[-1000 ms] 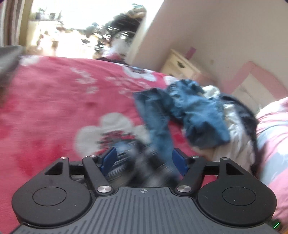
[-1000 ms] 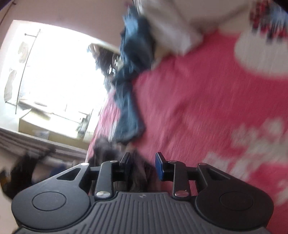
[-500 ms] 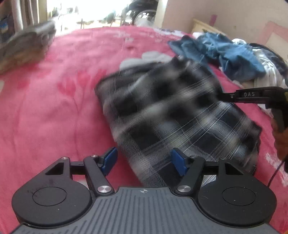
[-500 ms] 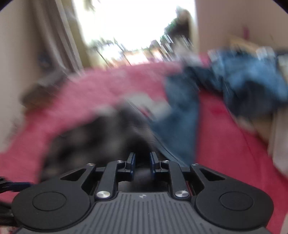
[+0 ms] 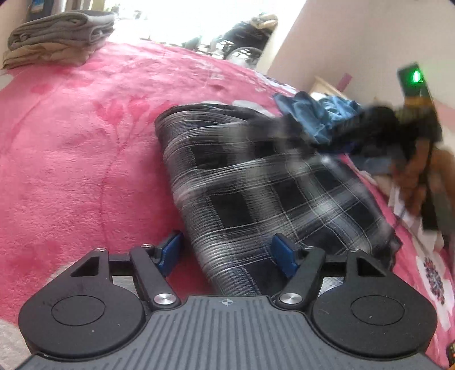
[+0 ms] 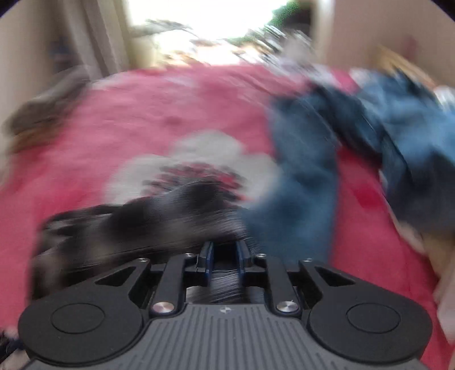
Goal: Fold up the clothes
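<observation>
Two tongs angled down | left tongs (image 5: 227, 252) gaping astride plaid garment (image 5: 273, 182) | right tongs (image 6: 224, 253) clamping plaid cloth

A bed under a pink flowered blanket (image 5: 71, 148) fills the frame; a glaring bright window (image 5: 176, 20) top centre, beige wall (image 5: 355, 37) upper right.

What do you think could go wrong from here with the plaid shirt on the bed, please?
1. The right claw pinches only a small bunch of the plaid shirt, so the fabric may slip out during the fold.
2. The left claw stands open around the near edge, pressing nothing, so that end may drag or bunch.
3. The jeans lie right beside the shirt and could get caught up.
</observation>
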